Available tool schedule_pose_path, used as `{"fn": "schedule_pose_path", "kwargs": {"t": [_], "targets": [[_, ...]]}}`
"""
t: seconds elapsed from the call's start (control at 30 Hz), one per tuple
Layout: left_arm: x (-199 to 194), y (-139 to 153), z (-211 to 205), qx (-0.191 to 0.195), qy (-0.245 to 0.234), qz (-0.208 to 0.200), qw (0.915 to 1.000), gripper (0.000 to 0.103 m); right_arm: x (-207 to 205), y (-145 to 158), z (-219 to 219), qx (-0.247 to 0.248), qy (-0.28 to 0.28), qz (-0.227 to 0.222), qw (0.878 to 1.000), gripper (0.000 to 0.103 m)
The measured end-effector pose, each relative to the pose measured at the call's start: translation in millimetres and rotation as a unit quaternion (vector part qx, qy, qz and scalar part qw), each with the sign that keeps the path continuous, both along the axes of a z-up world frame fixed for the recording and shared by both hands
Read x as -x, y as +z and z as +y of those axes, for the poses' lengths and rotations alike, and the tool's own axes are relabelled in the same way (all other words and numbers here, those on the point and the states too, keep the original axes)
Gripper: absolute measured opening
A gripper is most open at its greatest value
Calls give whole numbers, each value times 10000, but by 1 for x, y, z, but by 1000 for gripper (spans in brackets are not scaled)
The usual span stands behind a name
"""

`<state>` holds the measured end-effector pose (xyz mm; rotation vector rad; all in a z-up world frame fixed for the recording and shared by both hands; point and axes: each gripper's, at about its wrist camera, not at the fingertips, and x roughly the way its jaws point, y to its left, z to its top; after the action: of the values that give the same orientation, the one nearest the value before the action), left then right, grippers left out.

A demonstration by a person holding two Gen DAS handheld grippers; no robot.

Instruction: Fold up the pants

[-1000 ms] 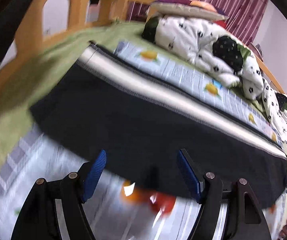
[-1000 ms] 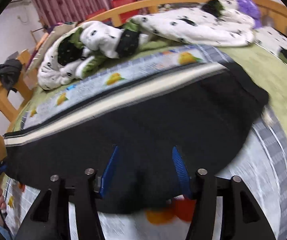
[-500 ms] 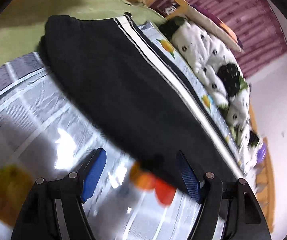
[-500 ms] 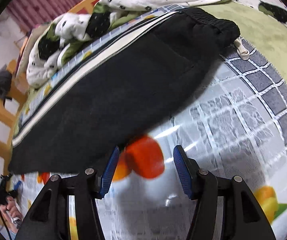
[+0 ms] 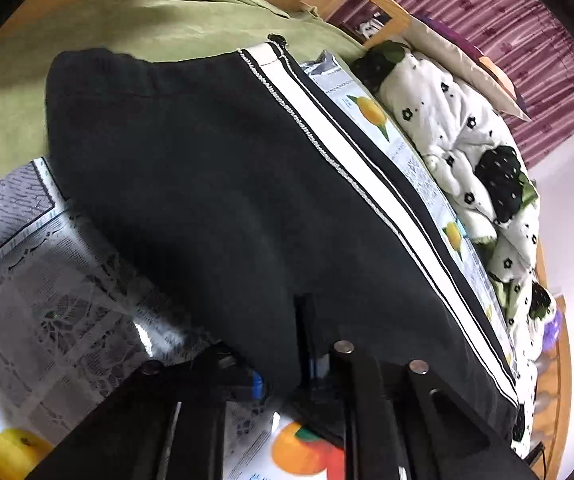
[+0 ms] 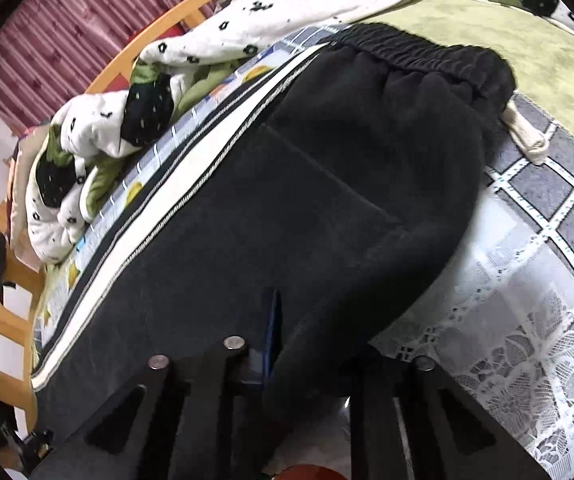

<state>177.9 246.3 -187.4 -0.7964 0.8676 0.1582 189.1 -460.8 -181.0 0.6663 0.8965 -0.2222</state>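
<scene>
Left gripper (image 5: 287, 364): jaws narrow, pinched on the near hem edge of the black pants (image 5: 215, 184). Cloth bunches over the fingers; one blue pad barely shows at the fold. Left of my grip, the printed tablecloth (image 5: 47, 304) lies bare with lace and fruit print, so there is open room on that side up to the green blanket (image 5: 135, 20). Pants waistband end sits toward the far left, its edge on the blanket/tablecloth line. White side stripe (image 5: 371, 184) runs along the pants' far edge, straight, flat on the cloth. Beyond the stripe is a narrow strip of tablecloth, then the white floral quilt (image 5: 459, 128) heaped along the bed's far side. Tight there.

Right gripper (image 6: 283, 344): jaws likewise narrow, clamped on the pants (image 6: 327, 200) near edge; fabric wraps over the right finger and hides it, the blue pad shows on the left one. In this view the stripe (image 6: 175, 196) sits left, the quilt (image 6: 99, 132) just past it. Elastic waistband (image 6: 427, 56) at the far right end, a cream drawstring tip (image 6: 527, 140) lying on the tablecloth (image 6: 527, 300) just beside it. Right of the pants the tablecloth is uncovered. Wooden bed rail (image 6: 135, 56) curves behind the quilt.
</scene>
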Motion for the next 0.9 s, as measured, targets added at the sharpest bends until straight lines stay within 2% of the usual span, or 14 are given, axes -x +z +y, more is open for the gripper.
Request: {"fn": "schedule_pose_path", "kwargs": {"t": [0.07,0.23,0.33,0.53,0.7,0.77,0.87,0.9], "targets": [[8,4,-1,-13,-110,-162,9998,11,6,7,-6,-130,-62,-120,9998,8],[29,14,-17,-312,-358,-9,9989,11,31,31,-12,-82,-105,-419,9990,7],[48,24,-25,-362,-556,29,9978,11,59,41,-25,-276,-172,-486,9983,7],[108,40,-53,-719,-1131,74,9910,11,145,49,-48,-34,15,-237,9997,7],[159,35,-73,-774,-1311,188,9882,12,224,54,-66,39,-237,-94,9997,7],[169,33,-76,-877,-1388,306,9860,13,244,54,-70,151,-327,55,9993,13],[178,35,-73,-821,-1404,410,9858,19,266,52,-77,148,-483,259,9984,20],[182,36,-70,-848,-1378,468,9857,26,275,56,-78,217,-528,254,9980,22]]}}
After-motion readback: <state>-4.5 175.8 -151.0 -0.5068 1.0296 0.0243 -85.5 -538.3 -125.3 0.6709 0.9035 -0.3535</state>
